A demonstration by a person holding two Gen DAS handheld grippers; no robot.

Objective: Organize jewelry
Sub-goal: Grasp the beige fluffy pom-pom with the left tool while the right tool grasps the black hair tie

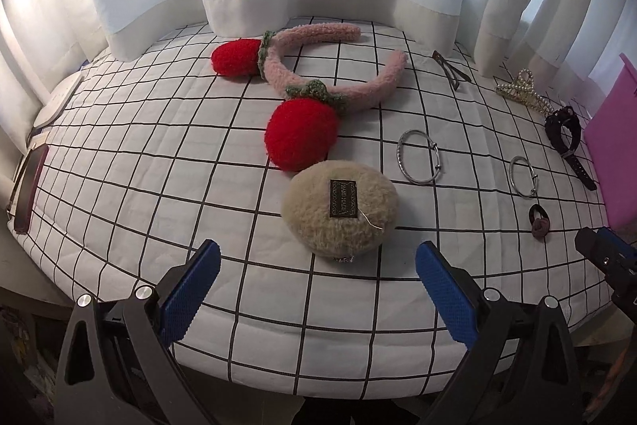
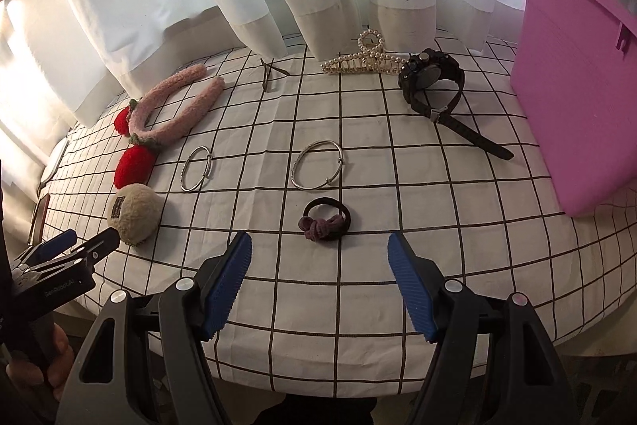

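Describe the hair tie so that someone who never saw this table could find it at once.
Start from the pink box at the right side of the checked tablecloth. Left of it, directly ahead of the open right gripper, lies the hair tie. Unlike the two silver bangles behind it, it is a dark elastic loop with a purplish fabric knot.

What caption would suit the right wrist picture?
Open right gripper hovers before a hair tie, with two bangles, a watch and a pink bin beyond.

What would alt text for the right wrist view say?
The open right gripper hovers over a grid-patterned tablecloth, facing a dark hair tie. Beyond lie two silver bangles, a black watch, a pearl hair claw and a pink box.
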